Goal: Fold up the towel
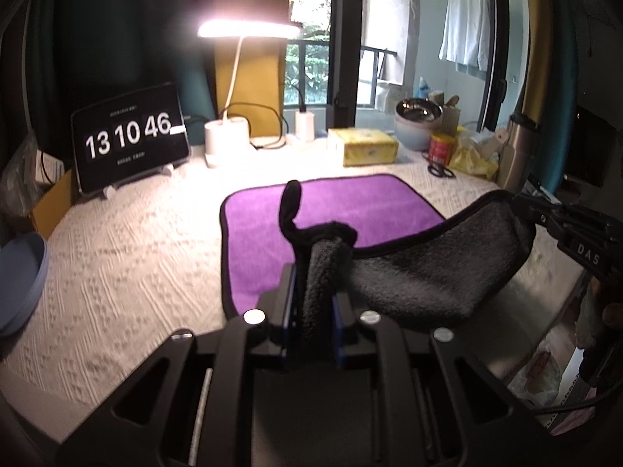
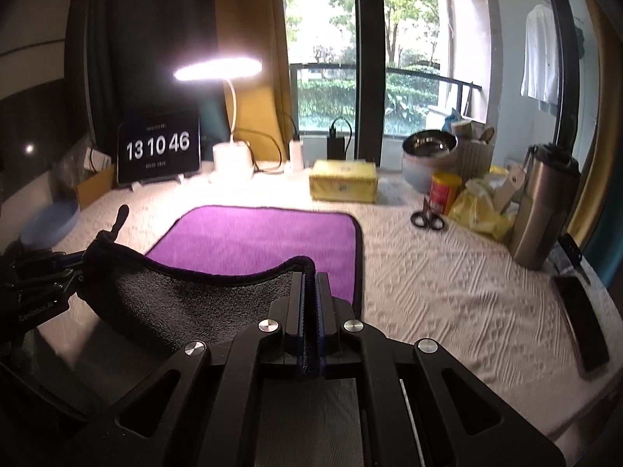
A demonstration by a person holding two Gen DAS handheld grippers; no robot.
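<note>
A towel, purple on top [image 1: 335, 210] and grey underneath, lies on the white textured table cover. Its near edge is lifted off the table, showing the grey side [image 1: 428, 276]. My left gripper [image 1: 315, 272] is shut on the towel's near left corner, with a black loop sticking up above it. My right gripper [image 2: 309, 284] is shut on the near right corner. The grey underside [image 2: 187, 303] sags between the two grippers. The purple far part [image 2: 257, 237] stays flat on the table.
At the back stand a tablet clock [image 1: 130, 136], a lit desk lamp [image 1: 249, 29] and a yellow tissue pack [image 1: 366, 146]. Scissors [image 2: 426, 218], a red can [image 2: 444, 190], a steel flask [image 2: 541, 210] and a dark phone [image 2: 582, 325] are at the right. A blue bowl [image 1: 19, 284] sits at the left.
</note>
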